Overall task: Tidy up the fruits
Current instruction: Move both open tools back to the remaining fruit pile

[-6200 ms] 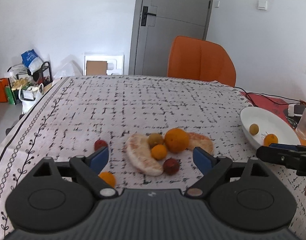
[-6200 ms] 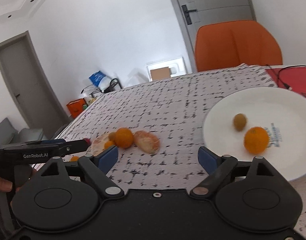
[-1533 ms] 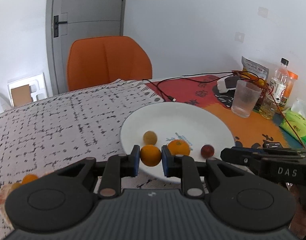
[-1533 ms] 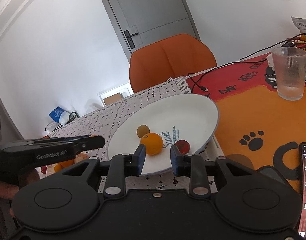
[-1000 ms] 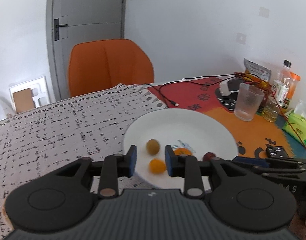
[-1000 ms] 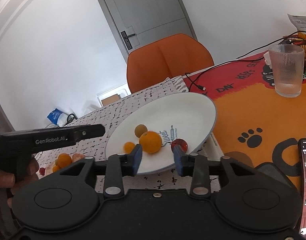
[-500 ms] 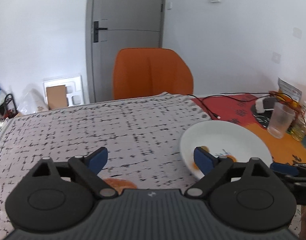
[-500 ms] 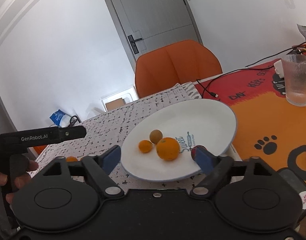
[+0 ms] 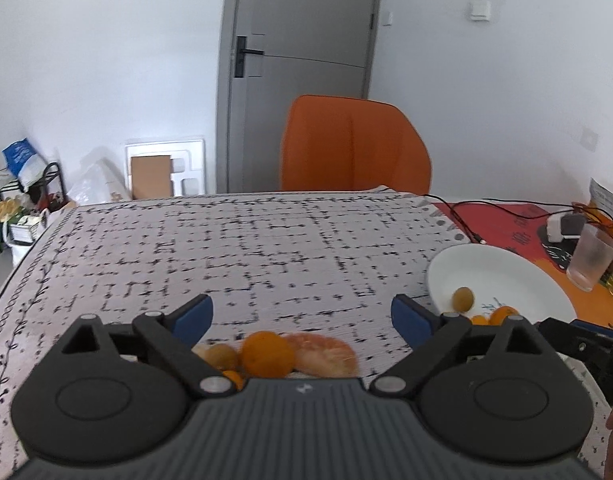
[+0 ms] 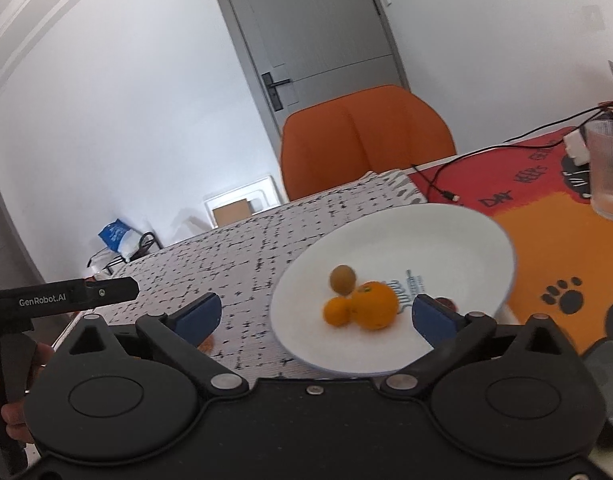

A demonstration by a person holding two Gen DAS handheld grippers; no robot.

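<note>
My left gripper is open and empty above a pile of fruit on the patterned cloth: a large orange, a brown kiwi, a pink pomelo slice and a small tangerine. The white plate holds a kiwi, a large orange, a small tangerine and a red fruit partly hidden by a finger. My right gripper is open and empty over the plate's near side. The plate also shows at the right in the left wrist view.
An orange chair stands at the table's far edge. A glass, a black cable and a phone lie on the orange mat at the right. The left gripper's body crosses the right wrist view.
My left gripper has swung left from the plate to the fruit pile, still open. My right gripper has stayed open over the plate and shifted slightly left.
</note>
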